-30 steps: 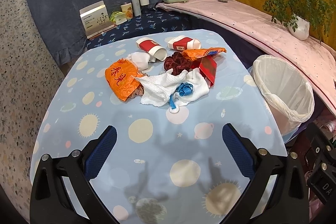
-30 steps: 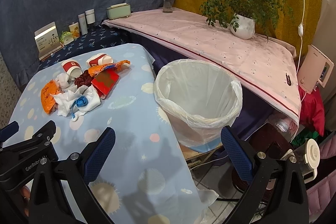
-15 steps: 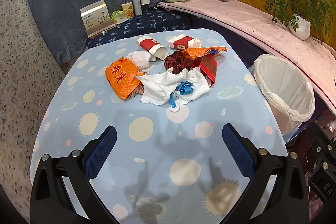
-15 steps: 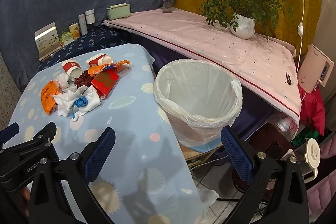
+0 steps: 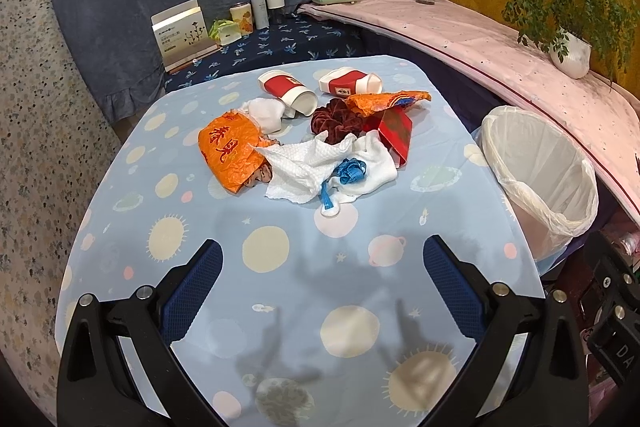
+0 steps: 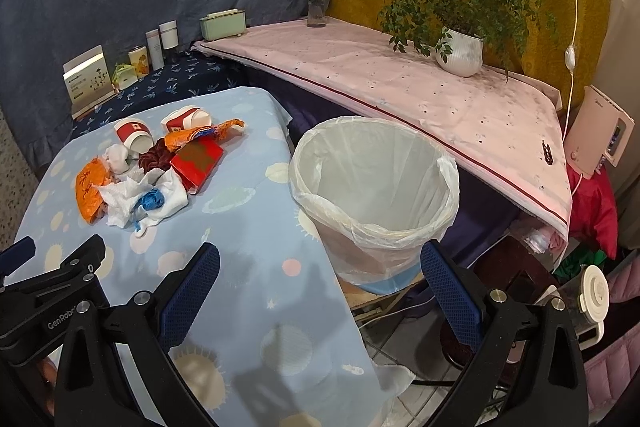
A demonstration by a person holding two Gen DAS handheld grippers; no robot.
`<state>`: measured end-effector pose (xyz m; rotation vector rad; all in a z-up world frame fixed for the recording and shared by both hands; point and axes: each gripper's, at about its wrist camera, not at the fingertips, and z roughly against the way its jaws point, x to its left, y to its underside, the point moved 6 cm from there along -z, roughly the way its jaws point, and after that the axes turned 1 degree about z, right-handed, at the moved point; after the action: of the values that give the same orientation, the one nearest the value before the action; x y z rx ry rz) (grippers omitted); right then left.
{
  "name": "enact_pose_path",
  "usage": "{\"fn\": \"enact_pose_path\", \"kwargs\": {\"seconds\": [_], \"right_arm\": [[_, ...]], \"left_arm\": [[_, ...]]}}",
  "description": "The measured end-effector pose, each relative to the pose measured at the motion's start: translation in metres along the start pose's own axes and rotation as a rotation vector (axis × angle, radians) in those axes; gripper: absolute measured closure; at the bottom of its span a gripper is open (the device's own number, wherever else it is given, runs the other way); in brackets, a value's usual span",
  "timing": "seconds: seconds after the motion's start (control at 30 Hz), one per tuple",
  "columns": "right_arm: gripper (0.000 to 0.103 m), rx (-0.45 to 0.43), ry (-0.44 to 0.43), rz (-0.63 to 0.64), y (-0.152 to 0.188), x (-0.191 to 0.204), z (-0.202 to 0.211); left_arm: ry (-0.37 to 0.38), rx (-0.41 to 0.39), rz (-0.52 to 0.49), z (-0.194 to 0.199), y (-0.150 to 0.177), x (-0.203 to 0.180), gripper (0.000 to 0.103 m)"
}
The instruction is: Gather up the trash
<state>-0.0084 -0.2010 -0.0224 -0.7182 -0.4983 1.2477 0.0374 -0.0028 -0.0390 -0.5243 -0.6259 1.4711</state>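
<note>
1. The left gripper [image 5: 322,277] hangs over the near part of the counter [image 5: 280,267], its blue-padded fingers [image 5: 192,291] spread wide apart with nothing between them.
2. The right gripper [image 6: 320,287] is likewise released, jaws wide and bare, held above the counter's right edge.
3. Ahead of the left gripper, well apart from it, the trash lies in one loose heap on the blue cloth.
4. Nearest the left gripper is a crumpled white paper towel [image 5: 298,167] with a blue ribbon [image 5: 350,171] lying on it.
5. To the left of the towel an orange wrapper [image 5: 230,155] lies crumpled, touching it.
6. Beyond the towel sit a dark red scrunchie [image 5: 334,119] and a red packet [image 5: 396,131], with a second orange wrapper [image 5: 386,101] draped over them.
7. Farthest from the left gripper two red-and-white paper cups lie on their sides: one [image 5: 286,91] to the left, one [image 5: 348,85] to the right.
8. A small white wad [image 5: 266,113] rests just beside the left cup.
9. The trash bin [image 6: 374,195], lined with a white bag, stands straight ahead of the right gripper, just beside the counter's edge; in the left wrist view it is ahead to the right.
10. From the right gripper, the heap lies ahead and to the left.
11. A potted plant [image 6: 458,53] stands on the pink-covered ledge beyond the bin.
</note>
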Motion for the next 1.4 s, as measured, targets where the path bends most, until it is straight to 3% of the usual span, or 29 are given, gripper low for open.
{"fn": "enact_pose_path", "kwargs": {"seconds": [0.7, 1.07, 1.4], "right_arm": [[0.007, -0.011, 0.015, -0.01, -0.007, 0.004, -0.005], [0.007, -0.009, 0.018, 0.009, -0.009, 0.022, -0.022], [0.007, 0.019, -0.012, 0.002, -0.014, 0.043, -0.051]], "left_arm": [[0.08, 0.024, -0.015, -0.011, -0.005, -0.002, 0.007], [0.064, 0.033, 0.021, -0.038, -0.008, 0.034, 0.007], [0.116, 0.075, 0.022, -0.083, -0.024, 0.046, 0.009]]}}
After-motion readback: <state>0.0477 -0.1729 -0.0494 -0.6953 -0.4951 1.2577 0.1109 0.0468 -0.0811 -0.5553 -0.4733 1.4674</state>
